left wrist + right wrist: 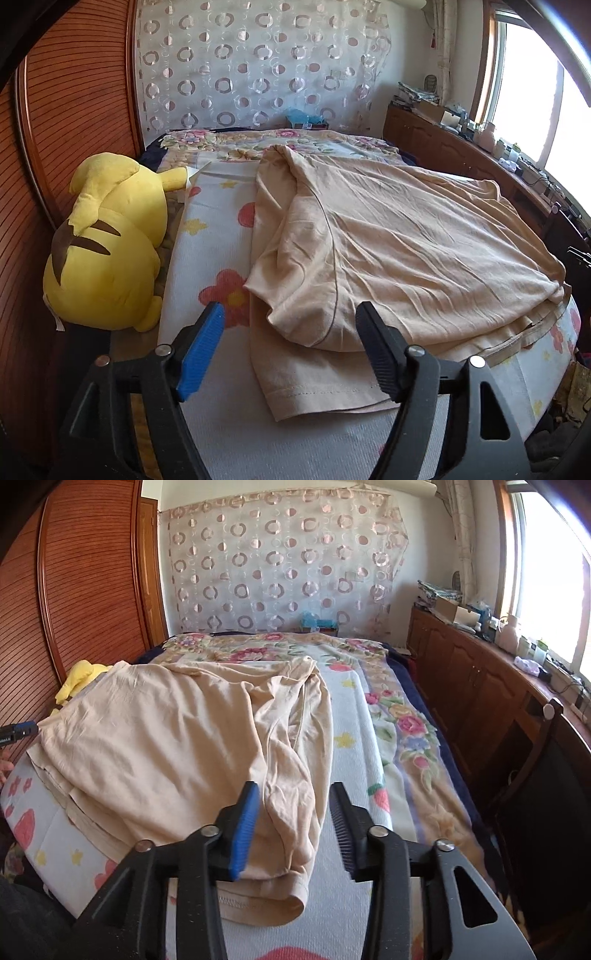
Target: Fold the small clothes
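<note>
A beige T-shirt lies spread and wrinkled on the floral bed cover, with one sleeve folded toward me. My left gripper is open, its jaws standing wide on either side of the near sleeve, just above the cloth. In the right wrist view the same shirt lies at centre left. My right gripper is open around the bunched sleeve end, with nothing pinched. The tip of the left gripper shows at the far left edge.
A yellow plush toy lies on the bed by the wooden headboard. A wooden cabinet with clutter runs along the window side. A dark chair stands at the right of the bed.
</note>
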`<move>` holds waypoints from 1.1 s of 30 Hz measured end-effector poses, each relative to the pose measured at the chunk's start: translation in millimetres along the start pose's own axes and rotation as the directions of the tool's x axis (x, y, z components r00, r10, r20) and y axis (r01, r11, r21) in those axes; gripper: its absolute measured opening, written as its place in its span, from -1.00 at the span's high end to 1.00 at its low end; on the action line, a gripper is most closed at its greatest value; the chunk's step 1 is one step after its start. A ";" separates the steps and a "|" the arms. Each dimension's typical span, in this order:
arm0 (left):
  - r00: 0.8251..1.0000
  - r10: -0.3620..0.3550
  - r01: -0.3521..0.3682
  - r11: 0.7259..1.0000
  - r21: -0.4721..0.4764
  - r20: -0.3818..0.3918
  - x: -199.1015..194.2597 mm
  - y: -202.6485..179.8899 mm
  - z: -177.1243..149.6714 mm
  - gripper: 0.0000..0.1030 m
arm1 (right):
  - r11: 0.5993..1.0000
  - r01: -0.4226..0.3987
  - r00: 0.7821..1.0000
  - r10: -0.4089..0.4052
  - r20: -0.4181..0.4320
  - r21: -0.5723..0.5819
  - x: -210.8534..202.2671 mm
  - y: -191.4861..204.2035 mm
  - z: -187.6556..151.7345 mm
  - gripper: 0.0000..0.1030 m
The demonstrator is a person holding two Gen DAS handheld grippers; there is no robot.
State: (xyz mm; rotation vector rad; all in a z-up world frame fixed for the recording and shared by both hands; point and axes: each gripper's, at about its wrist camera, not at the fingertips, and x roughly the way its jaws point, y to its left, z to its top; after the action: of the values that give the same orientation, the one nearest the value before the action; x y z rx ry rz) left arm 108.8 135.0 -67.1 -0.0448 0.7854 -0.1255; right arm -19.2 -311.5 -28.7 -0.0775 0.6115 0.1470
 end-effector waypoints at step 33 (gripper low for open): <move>0.986 -0.104 0.092 0.991 -0.092 -0.129 32.8 7.9 8.0 -0.33 | 0.999 -0.038 0.992 0.038 -0.123 0.006 51.8 7.2 -11.0 0.04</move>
State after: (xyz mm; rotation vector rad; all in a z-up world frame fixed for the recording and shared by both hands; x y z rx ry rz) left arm 138.2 138.5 -85.1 -0.1583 0.9226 -0.1897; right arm 15.3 -299.8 -67.9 -0.0721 0.7370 0.1791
